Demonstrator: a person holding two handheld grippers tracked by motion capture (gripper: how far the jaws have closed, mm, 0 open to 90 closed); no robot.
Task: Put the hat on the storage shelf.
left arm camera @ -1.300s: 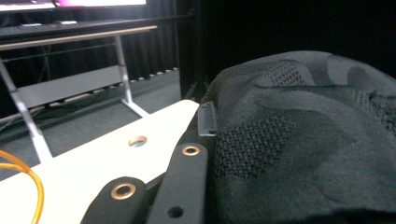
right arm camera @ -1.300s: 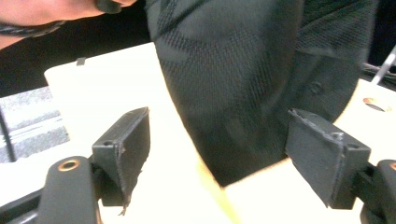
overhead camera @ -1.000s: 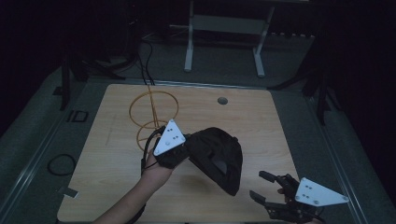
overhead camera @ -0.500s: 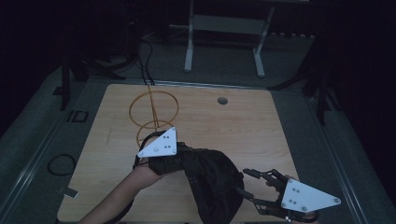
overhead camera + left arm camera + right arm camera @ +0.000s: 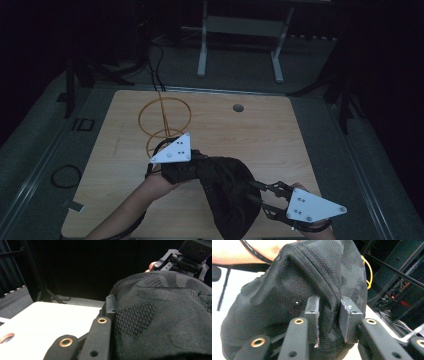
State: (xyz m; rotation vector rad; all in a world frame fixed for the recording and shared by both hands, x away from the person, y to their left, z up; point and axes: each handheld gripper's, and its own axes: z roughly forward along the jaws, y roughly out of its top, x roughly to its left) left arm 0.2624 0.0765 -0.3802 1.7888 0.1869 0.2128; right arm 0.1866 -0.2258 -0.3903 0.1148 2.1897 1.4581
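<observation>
A black mesh cap [image 5: 230, 192] hangs over the front of the wooden table [image 5: 280, 135], stretched between both grippers. My left gripper [image 5: 197, 167], under its grey plate, is shut on the cap's left edge; in the left gripper view the cap [image 5: 160, 322] drapes over my left gripper [image 5: 113, 307] and hides one jaw. My right gripper [image 5: 252, 196] comes in from the right. Its jaws have just been closing, and in the right gripper view my right gripper [image 5: 329, 310] pinches a seamed fold of the cap [image 5: 312, 272] between its pads.
A yellow wire stand of rings [image 5: 165, 120] rises on the table just behind the left hand. A round hole [image 5: 238, 107] sits near the table's far edge. A metal frame [image 5: 240, 30] stands beyond the table, and a cable loop [image 5: 65, 176] lies on the floor at left.
The left hand has drawn the cap toward the table's front and left. The right gripper has come in from the right and closed its jaws onto the cap's fold.
</observation>
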